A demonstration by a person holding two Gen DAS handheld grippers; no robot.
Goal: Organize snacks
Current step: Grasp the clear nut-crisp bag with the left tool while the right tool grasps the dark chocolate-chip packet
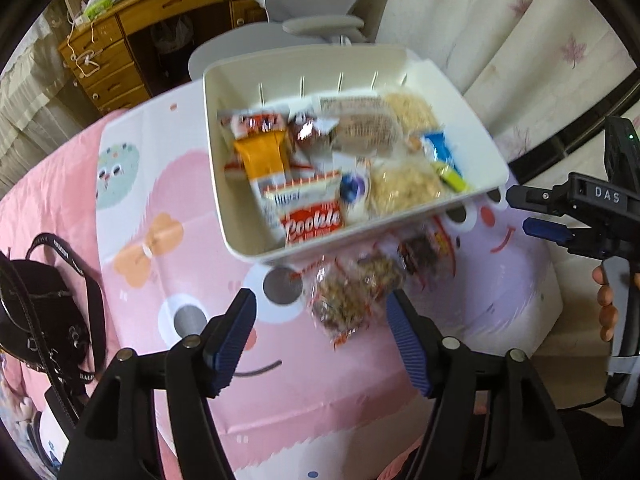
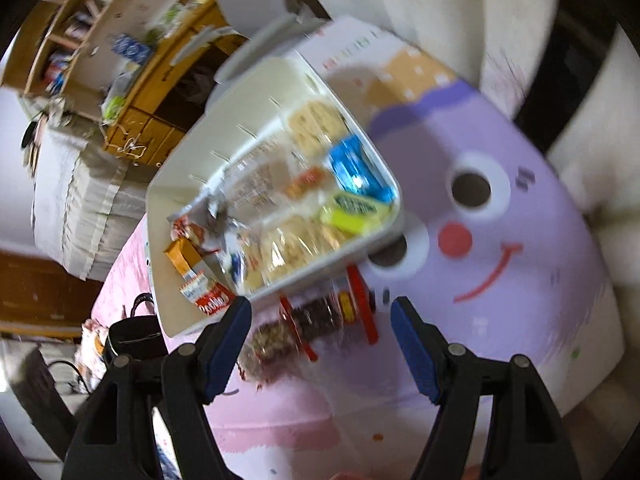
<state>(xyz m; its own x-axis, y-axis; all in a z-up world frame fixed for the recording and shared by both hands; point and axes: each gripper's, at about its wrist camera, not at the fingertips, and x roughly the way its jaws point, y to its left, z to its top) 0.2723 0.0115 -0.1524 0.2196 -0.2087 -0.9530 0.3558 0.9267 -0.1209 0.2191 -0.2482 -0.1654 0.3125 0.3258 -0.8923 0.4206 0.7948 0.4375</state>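
White bin (image 1: 240, 216) sits on a pink and lilac cartoon-print cloth (image 1: 168, 216), holding mixed wrapped snacks. Contents visible from the left wrist view: red "Cookie" packet (image 1: 314, 222) against the near wall, orange packet (image 1: 264, 156) toward the left side, two clear packs of pale crackers (image 1: 404, 188), a long clear-wrapped bar (image 1: 366, 128) near the far wall, blue packet (image 1: 440, 152) and yellow-green packet (image 1: 454, 178) at the right side.

Two snacks lie outside the bin on the cloth, just beside its near wall: a clear bag of nut-and-seed mix (image 1: 344, 300) and a dark bar in red-edged wrapper (image 1: 424, 252). The two overlap or touch; motion blur prevents telling which.

Left gripper (image 1: 320, 340): jaws wide apart, empty. The nut mix bag lies ahead between the blue pads (image 1: 232, 344), no contact seen.

Right gripper (image 2: 320, 344): jaws also wide apart, empty, poised over the dark bar (image 2: 320, 320) and nut mix (image 2: 268, 344). Right wrist view heavily blurred.

Surroundings: black strapped bag (image 1: 44, 312) on the cloth at left; grey office chair (image 1: 304, 12) behind the bin; wooden desk with drawers (image 1: 120, 48) further back; pale floral curtain (image 1: 520, 32) at right.
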